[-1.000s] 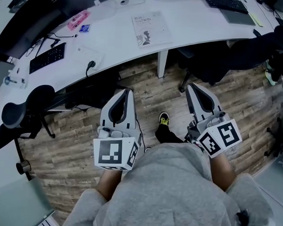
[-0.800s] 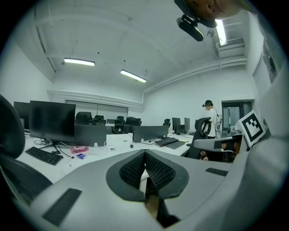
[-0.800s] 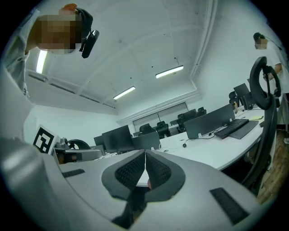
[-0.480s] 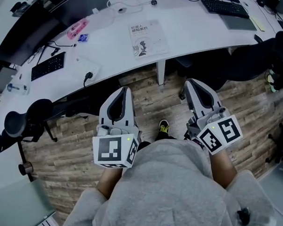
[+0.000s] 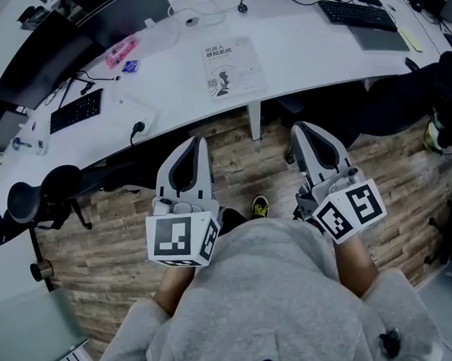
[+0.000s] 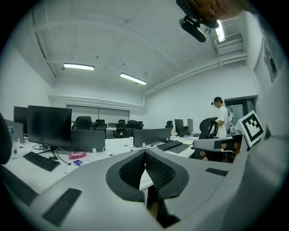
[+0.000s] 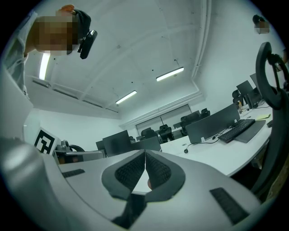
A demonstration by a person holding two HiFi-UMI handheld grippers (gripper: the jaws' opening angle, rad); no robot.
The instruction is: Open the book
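The book (image 5: 232, 65) lies closed on the curved white desk (image 5: 307, 45), its pale cover with dark print facing up. My left gripper (image 5: 197, 141) is held level over the wooden floor, short of the desk's front edge and to the left below the book. Its jaws are shut with nothing between them, as the left gripper view (image 6: 145, 154) also shows. My right gripper (image 5: 302, 128) is held beside it, to the right below the book, also shut and empty (image 7: 145, 154). Neither gripper touches the book.
A white desk leg (image 5: 255, 119) stands between the grippers. A black keyboard (image 5: 76, 110), a pink object (image 5: 122, 50) and monitors (image 5: 117, 10) are on the desk's left, another keyboard (image 5: 354, 12) on its right. Black chairs (image 5: 42, 194) flank me. A person (image 6: 221, 116) stands far off.
The desk and the book have slid down the head view, nearer to me. Both grippers have come closer to the desk's front edge, still shut.
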